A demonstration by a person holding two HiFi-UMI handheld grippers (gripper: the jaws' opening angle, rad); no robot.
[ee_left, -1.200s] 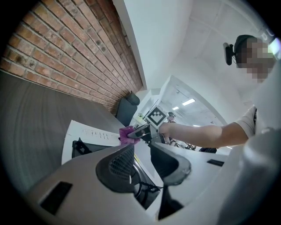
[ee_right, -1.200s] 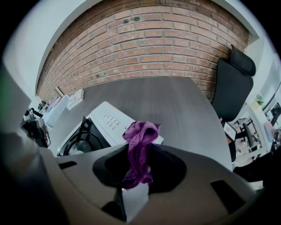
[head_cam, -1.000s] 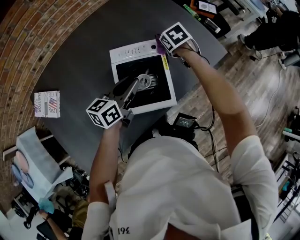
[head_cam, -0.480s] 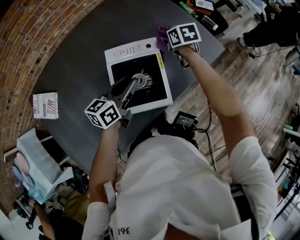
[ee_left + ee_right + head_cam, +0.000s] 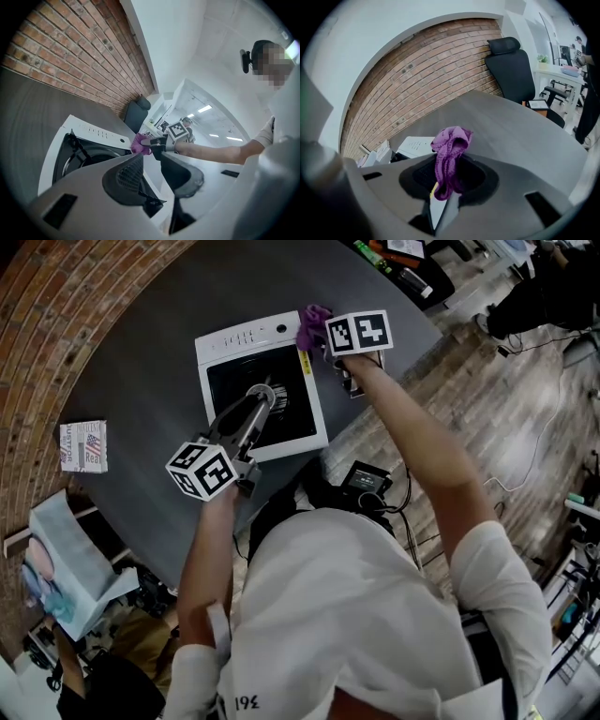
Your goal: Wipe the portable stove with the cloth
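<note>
The white portable stove with a black top and round burner lies on the dark grey table. My right gripper is shut on a purple cloth at the stove's far right corner. The left gripper view shows that cloth at the stove's white rim. My left gripper hangs over the burner, jaws a little apart with nothing between them.
A small printed box lies at the table's left. A brick wall curves round the far side, with a black office chair beyond. Cables and a black device lie on the wooden floor.
The right gripper with the cloth has shifted along the stove's far right corner. The left gripper has stayed over the burner. The head view has shifted.
</note>
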